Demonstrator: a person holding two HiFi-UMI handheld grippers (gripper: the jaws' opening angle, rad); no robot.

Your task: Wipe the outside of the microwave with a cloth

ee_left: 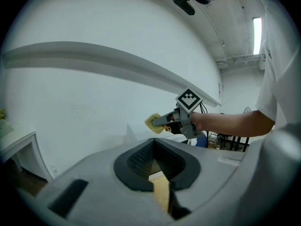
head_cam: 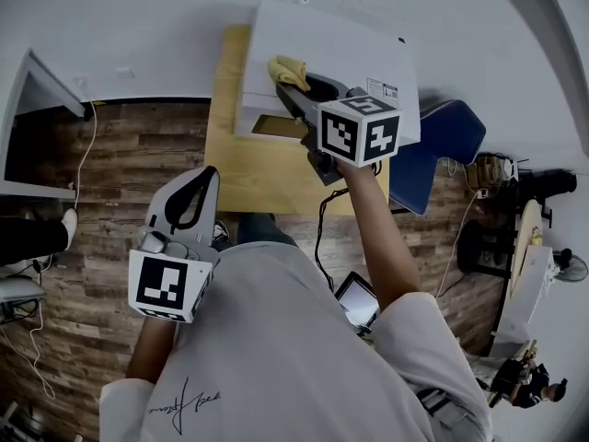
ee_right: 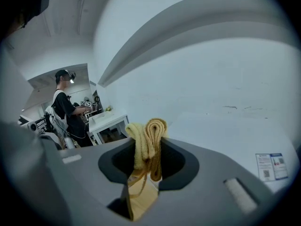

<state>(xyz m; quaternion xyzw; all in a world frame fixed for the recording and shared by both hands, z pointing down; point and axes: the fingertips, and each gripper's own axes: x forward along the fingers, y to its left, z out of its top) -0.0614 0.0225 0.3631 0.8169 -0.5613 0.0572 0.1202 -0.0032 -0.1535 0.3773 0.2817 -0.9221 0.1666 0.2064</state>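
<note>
Yellow cloth (head_cam: 288,70), folded into a thick wad, is pinched between the fingers of the right gripper (head_cam: 284,85), which a person in a white T-shirt holds out at arm's length toward twelve o'clock, onto the top of the white microwave (head_cam: 340,40). The cloth touches the top panel near its front edge, at the ten o'clock side, apparently so that the wad and not the hard fingers meets the casing. The microwave stands on a wooden surface (head_cam: 241,168), its back close to a pale wall. The left gripper (head_cam: 204,180) hangs at seven o'clock beside the person's torso, well apart from the appliance, likely parked out of the wiping arm's way. Its fingers are pressed together with nothing between them. The head view alone shows the whole layout: both arms, a blue chair (head_cam: 444,136) at three o'clock and the wood-plank floor (head_cam: 129,155). It cannot show how firmly the cloth is caught. The right gripper view does: two rolled folds stand up between the fingers, with the bare microwave top beyond and a printed label (ee_right: 270,166) at four o'clock. That view also catches a second person (ee_right: 66,109) beside a white table (ee_right: 109,121) at nine o'clock, unseen elsewhere. The left gripper view gives the side-on angle, with the cloth jutting ahead of the right gripper at the wall.
</note>
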